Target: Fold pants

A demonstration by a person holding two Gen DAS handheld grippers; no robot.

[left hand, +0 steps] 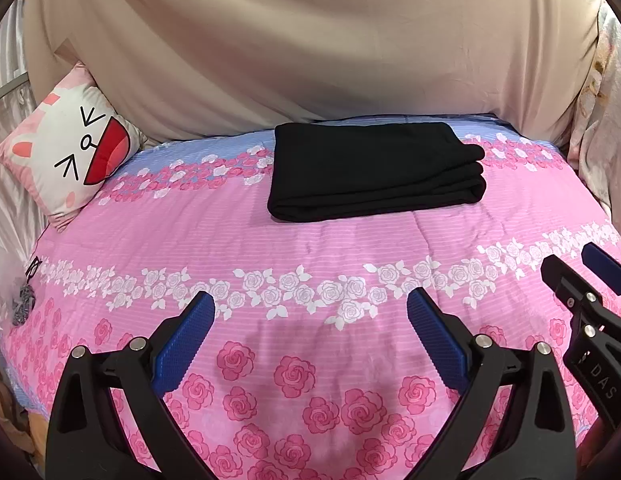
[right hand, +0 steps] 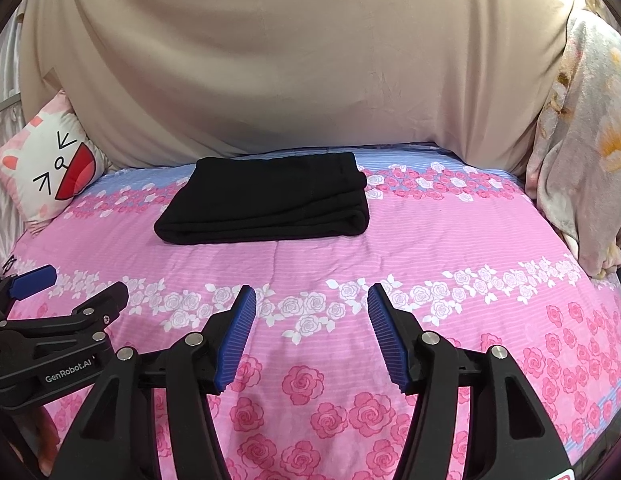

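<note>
Left wrist view: the left gripper (left hand: 310,312) gapes wide, empty; the right gripper (right hand: 311,306) is parted too, holding nothing. Both hang above the rose bedspread (left hand: 310,240), well short of the folded black pants (left hand: 370,168) near its far edge.

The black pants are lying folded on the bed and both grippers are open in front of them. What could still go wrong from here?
1. The folded pants show loose stacked layers at their right end; a push there could likely undo the fold.
2. The left gripper and right gripper hover close side by side, both open and empty; moving together they might collide.
3. The bed cover is soft, so a low finger may snag it.
</note>
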